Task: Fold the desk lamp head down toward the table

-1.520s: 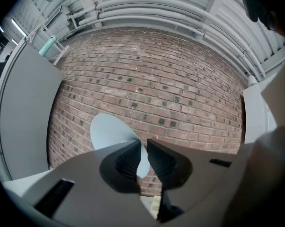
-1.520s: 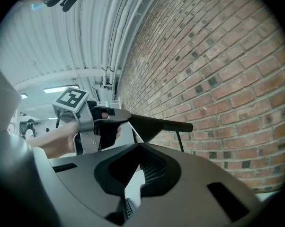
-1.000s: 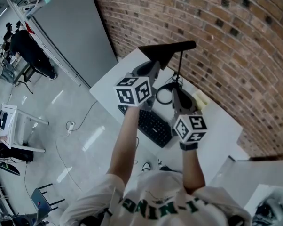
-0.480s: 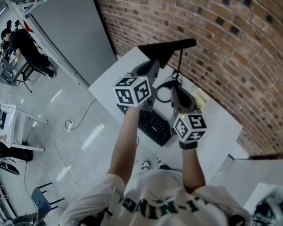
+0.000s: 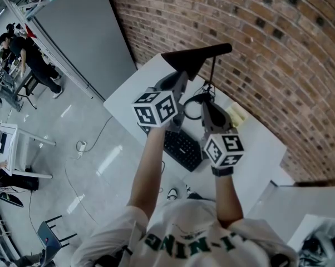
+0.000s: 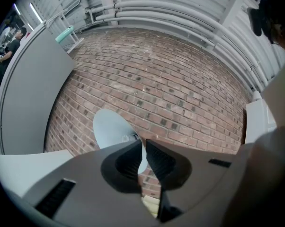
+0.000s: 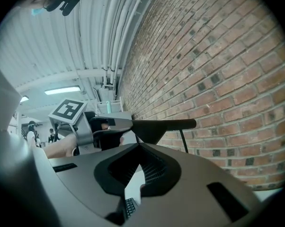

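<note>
Lamp head (image 5: 196, 59): black, raised on its thin stem (image 5: 212, 74) over the far corner of the white bench (image 5: 256, 149), close to the brick wall (image 5: 279, 49); not folded down. Your left gripper (image 6: 143, 146) reaches level to its rim; jaws narrow, just been closing, pinching that thin edge. Your right gripper (image 7: 140, 151) sits alongside, level, jaws drawn together at the tips, nothing gripped. Black keyboard (image 5: 183, 148) lies on the bench below both grippers.
</note>
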`<action>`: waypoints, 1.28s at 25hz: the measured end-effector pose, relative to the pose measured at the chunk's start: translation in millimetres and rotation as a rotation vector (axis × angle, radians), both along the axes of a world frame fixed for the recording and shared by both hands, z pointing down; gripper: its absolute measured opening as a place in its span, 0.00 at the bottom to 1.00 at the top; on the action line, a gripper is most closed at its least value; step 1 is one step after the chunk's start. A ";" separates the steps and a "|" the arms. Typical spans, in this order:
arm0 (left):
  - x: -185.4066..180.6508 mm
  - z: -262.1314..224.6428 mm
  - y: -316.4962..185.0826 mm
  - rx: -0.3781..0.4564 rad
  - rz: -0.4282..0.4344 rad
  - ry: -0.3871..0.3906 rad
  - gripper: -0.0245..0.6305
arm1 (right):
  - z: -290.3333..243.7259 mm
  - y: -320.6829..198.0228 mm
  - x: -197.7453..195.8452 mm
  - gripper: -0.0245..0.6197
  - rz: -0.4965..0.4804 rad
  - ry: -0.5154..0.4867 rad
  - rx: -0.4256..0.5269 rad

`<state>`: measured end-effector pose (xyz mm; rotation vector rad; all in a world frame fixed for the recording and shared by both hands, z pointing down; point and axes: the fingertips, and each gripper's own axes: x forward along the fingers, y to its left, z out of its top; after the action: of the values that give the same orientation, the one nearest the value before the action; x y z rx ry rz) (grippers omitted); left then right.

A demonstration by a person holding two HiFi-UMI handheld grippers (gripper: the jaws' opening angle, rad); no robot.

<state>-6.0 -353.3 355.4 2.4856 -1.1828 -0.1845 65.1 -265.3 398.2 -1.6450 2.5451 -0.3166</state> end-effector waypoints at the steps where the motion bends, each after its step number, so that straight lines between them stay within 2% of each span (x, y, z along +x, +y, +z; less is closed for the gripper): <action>1: 0.1 0.2 0.2 0.000 0.000 0.003 0.08 | 0.3 -0.7 0.3 0.04 0.002 0.003 0.001; 32: -4.0 25.3 5.6 -0.028 0.004 0.046 0.08 | 12.2 -3.8 -2.9 0.04 0.006 0.004 -0.026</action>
<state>-10.0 -347.7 380.7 2.4462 -1.1544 -0.2210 62.2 -269.1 410.5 -1.6631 2.5491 -0.3481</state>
